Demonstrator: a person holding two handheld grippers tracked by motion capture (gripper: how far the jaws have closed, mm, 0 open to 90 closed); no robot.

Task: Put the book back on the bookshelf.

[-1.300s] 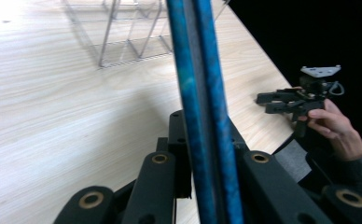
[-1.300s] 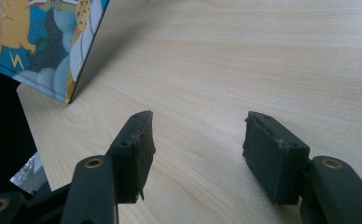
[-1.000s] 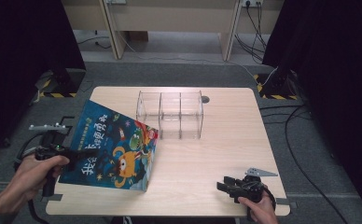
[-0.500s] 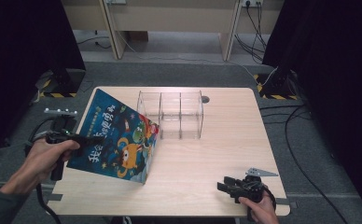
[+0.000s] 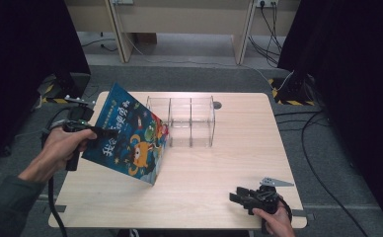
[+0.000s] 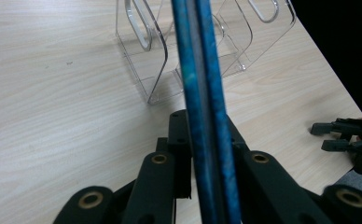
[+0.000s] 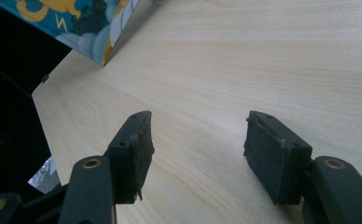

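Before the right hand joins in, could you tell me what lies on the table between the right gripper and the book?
Nothing: in the high view, bare wood separates the right gripper from the book. The right gripper view agrees.

Book (image 5: 130,136) stands tilted on table (image 5: 229,168), left side, lower corner touching the top, just left of the organiser (image 5: 187,121) at table centre-back. Left gripper (image 5: 98,132) on book's left edge; right gripper (image 5: 241,196) near front-right edge, well apart.
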